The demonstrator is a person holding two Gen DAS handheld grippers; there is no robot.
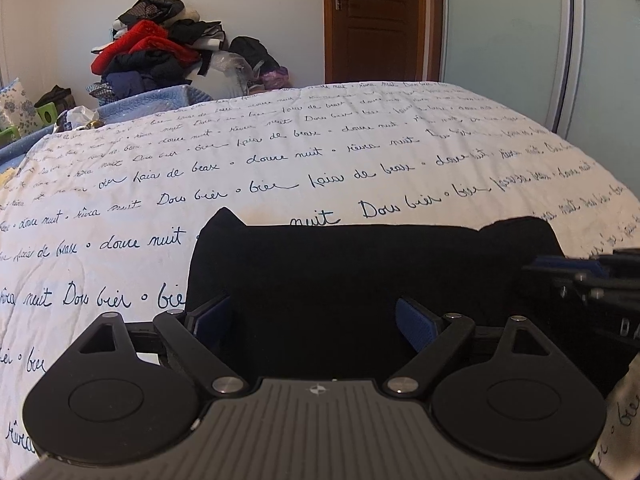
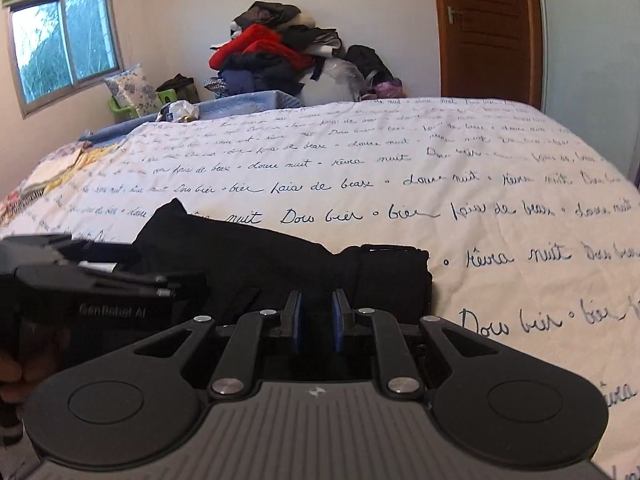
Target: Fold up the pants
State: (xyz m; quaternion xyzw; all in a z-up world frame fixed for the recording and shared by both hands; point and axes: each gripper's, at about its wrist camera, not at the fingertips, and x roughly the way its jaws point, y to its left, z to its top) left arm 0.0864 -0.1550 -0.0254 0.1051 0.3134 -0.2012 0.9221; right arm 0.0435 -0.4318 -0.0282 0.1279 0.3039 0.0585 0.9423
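The black pants [image 1: 360,272] lie folded in a compact block on the white bedspread with blue script [image 1: 280,160]. They also show in the right wrist view [image 2: 260,256]. My left gripper [image 1: 316,320] is open, its blue pads wide apart just over the near edge of the pants. My right gripper [image 2: 316,316] has its pads close together with a narrow gap, over the right end of the pants; I cannot tell whether cloth is pinched. The right gripper shows at the right edge of the left view [image 1: 592,276], the left gripper at the left of the right view [image 2: 92,284].
A pile of red and dark clothes [image 1: 156,52] sits beyond the far side of the bed by the wall. A brown door [image 1: 380,20] and a pale wardrobe [image 1: 520,40] stand at the back right. A window [image 2: 64,48] is at the left. The bedspread stretches wide beyond the pants.
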